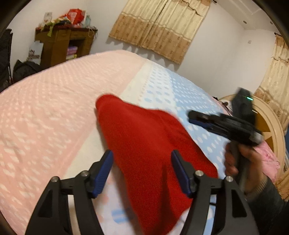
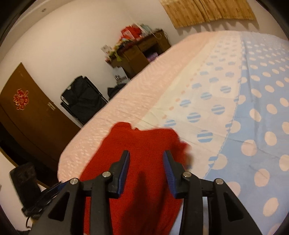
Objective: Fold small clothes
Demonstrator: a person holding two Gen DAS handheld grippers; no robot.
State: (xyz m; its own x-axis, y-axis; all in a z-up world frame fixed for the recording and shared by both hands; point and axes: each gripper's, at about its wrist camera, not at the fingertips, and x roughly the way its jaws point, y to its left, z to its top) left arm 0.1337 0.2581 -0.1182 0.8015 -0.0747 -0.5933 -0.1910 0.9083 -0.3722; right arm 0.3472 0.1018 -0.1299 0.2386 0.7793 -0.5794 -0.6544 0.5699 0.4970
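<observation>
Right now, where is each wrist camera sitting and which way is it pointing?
Left wrist: sits behind the open left gripper, above the bed, facing the curtain wall; it shows the red garment, the right gripper and the hand holding it.
Right wrist: sits behind the open right gripper, facing the door and shelf; only its own fingers show.
Shared: red garment, bed, shelf, curtain.
</observation>
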